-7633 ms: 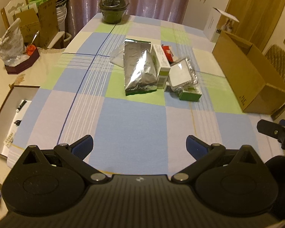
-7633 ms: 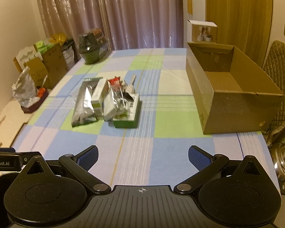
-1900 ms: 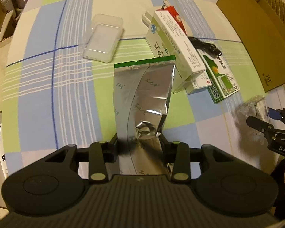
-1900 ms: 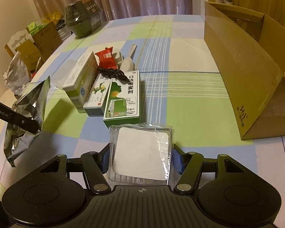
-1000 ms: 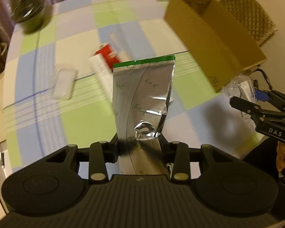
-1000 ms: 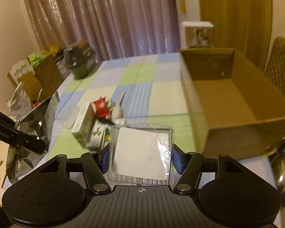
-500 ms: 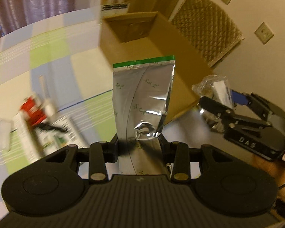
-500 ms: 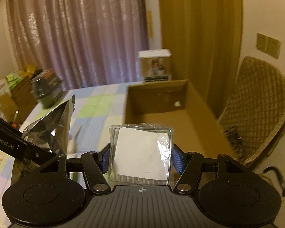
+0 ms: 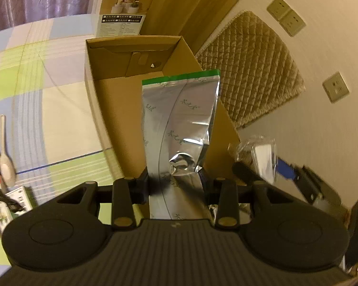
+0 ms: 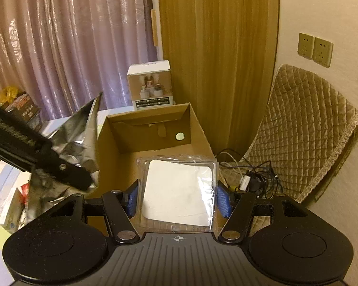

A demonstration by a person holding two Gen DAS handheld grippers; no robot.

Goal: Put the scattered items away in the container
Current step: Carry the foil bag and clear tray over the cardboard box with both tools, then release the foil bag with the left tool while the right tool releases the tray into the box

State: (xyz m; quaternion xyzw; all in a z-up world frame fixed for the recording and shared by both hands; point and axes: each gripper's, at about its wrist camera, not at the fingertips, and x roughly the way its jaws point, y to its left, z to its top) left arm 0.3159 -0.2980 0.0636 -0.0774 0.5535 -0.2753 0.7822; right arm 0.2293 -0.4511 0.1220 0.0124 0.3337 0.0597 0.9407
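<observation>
Both claws over cardboard box w/ foil pouch, clear packet.

Glossy crinkled foil pouch, matt cardboard box, seemingly clear plastic packet.

Lighting: dim, warm yellow indoor cast across both my wrist views; source not visible.
Glare: bright reflections on the crumpled silver foil pouch; a softer sheen on the clear plastic packet and on the curtain folds.
Shadow: interior of the cardboard box darkens toward its far wall.
Blur: my right gripper smeared in the left view; items at that view's left edge soft.
Distortion: strong fisheye bending, dark vignetted corners.
</observation>
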